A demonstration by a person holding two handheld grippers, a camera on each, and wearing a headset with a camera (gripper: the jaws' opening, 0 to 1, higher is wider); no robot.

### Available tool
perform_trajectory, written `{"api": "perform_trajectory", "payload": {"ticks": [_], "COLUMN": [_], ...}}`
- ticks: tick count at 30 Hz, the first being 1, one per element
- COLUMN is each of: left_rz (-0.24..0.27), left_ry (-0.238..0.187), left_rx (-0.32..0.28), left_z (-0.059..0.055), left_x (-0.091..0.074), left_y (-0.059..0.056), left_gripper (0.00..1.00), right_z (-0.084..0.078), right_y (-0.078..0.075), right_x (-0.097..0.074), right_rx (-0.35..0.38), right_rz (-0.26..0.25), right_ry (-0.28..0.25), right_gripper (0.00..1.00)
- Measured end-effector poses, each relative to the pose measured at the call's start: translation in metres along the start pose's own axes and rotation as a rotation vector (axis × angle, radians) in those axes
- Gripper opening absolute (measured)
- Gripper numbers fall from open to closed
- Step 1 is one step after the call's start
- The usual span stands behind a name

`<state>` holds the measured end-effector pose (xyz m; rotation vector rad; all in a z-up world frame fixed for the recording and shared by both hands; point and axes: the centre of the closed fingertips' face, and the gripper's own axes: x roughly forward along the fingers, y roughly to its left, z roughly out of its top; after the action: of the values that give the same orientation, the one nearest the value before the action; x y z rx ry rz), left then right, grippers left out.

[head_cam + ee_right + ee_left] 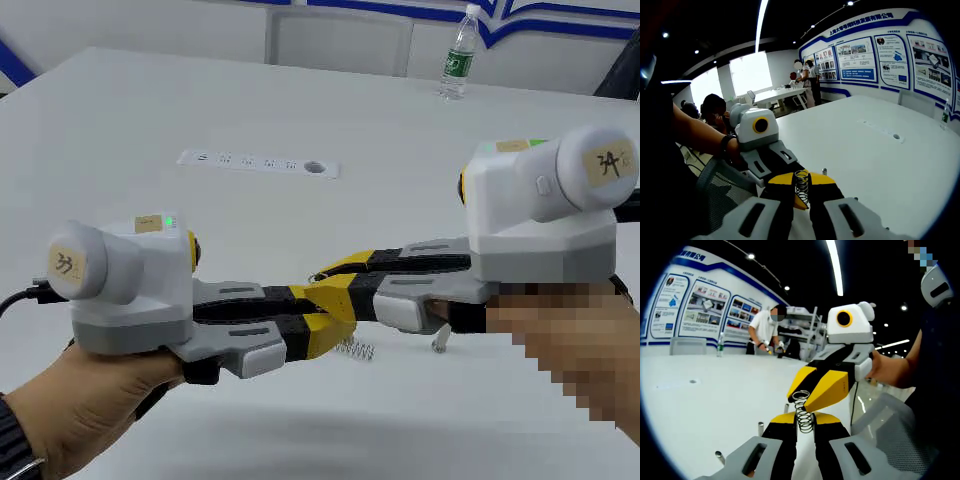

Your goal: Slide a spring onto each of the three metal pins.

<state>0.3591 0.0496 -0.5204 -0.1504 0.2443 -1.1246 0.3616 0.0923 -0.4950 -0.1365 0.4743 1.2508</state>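
**Two grippers meeting at one spring.** I am holding the left gripper (318,322) with its jaws closed on a coil spring (803,412). The spring is a short coil of bright metal wire with open turns, standing upright between the yellow tips above the white table (150,110). I am holding the right gripper (335,283) with its yellow tips at the spring's upper end; I cannot tell whether those jaws are pinching it. A second spring (355,350) is lying on its side on the table, just near of the tips. Three short metal pins (760,429) are standing bare on the table close by. The left tag (66,263) is reading "33" in handwriting and the right tag (608,163) seems to be reading "3A". Far right, a water bottle (458,55) is wearing a green label too small to read.
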Motion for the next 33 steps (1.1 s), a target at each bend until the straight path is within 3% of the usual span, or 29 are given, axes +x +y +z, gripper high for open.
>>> {"api": "perform_trajectory", "payload": {"ticks": [9,21,33], "left_rz": [-0.011,-0.056,-0.086], "left_ry": [0.042,0.155,0.245], "left_rx": [0.079,0.192,0.268], "left_z": [-0.007,-0.027,-0.042], "left_x": [0.002,0.009,0.012], "left_y": [-0.004,-0.016,-0.021], "left_gripper": [0.11,0.10,0.10], "right_z": [-0.009,-0.038,-0.059], "right_y": [0.003,0.012,0.018], "right_x": [-0.008,-0.015,-0.014], "right_rx": [-0.042,-0.162,-0.241], "right_rz": [0.022,0.096,0.136], "right_ry": [0.090,0.367,0.513], "right_gripper": [0.12,0.12,0.12]}}
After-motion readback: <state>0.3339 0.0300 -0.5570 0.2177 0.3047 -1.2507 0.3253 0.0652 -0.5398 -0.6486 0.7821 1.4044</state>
